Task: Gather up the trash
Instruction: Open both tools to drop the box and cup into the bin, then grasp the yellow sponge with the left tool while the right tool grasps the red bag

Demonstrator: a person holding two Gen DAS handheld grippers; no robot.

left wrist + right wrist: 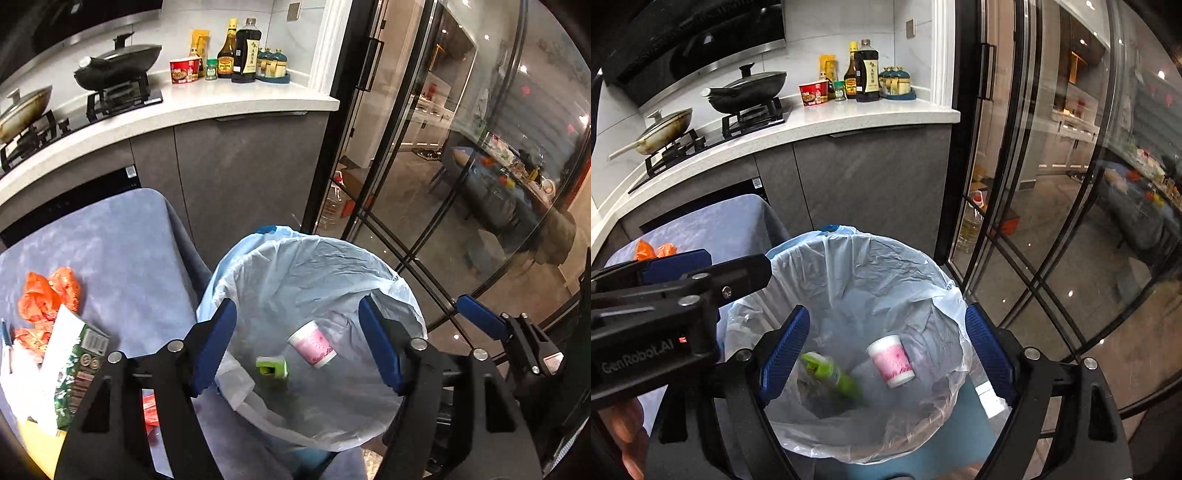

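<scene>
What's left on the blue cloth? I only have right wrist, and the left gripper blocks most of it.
Observer: A crumpled orange bag with a green-and-white carton right beside it, both lying on the cloth.
Operator: Left fingers holding anything?
Observer: No. The left gripper is open above the bin, with nothing between its fingers.
Operator: Anything else close to the bin?
Observer: A red scrap on the cloth near the bin's rim, partly hidden behind a left finger.
</scene>
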